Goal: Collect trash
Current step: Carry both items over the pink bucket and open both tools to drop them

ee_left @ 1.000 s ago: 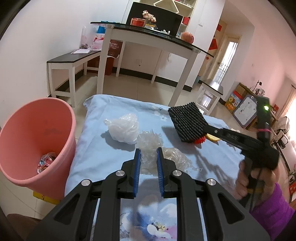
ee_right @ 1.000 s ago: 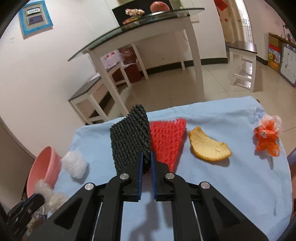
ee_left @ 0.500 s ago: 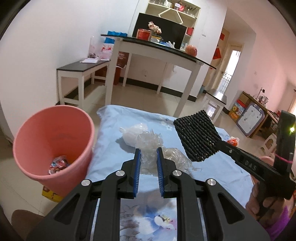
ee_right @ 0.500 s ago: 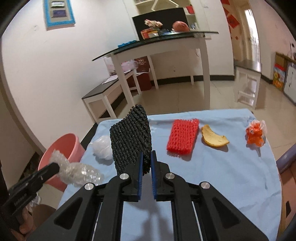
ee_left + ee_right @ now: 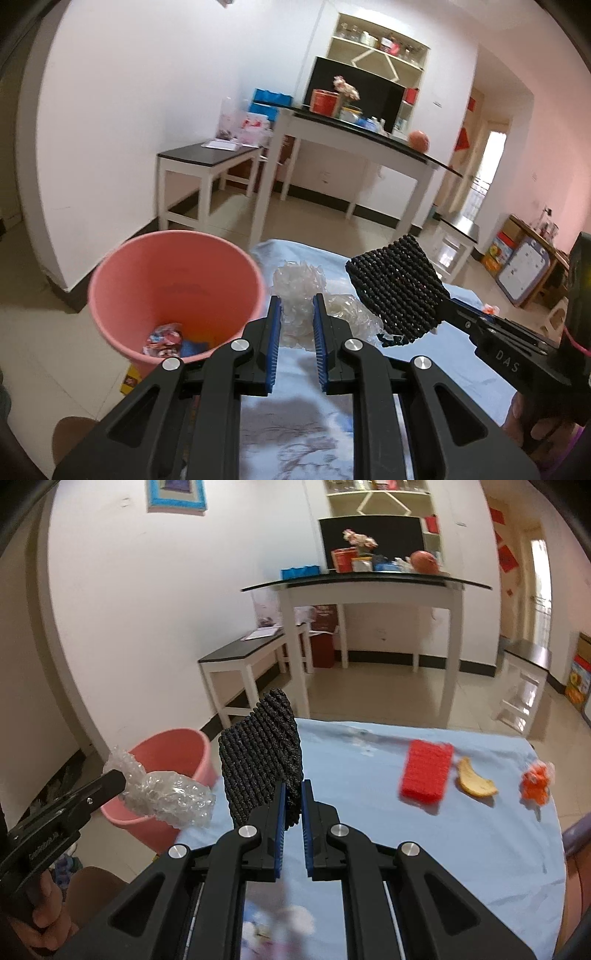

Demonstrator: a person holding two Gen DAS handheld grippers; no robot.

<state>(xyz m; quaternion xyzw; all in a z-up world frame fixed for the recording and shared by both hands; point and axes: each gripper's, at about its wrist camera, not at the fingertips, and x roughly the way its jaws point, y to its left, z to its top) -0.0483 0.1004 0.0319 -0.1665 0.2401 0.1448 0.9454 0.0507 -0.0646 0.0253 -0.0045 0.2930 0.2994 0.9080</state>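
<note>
Grippers [image 5: 297,317] [image 5: 291,801] pinch bubble wrap [image 5: 299,291] and black mesh [image 5: 258,768] above blue tablecloth [image 5: 424,842].

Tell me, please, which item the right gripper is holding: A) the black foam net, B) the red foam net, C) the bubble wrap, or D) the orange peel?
A: in the right wrist view the right gripper is clamped on the black foam net, lifted off the blue cloth.
</note>
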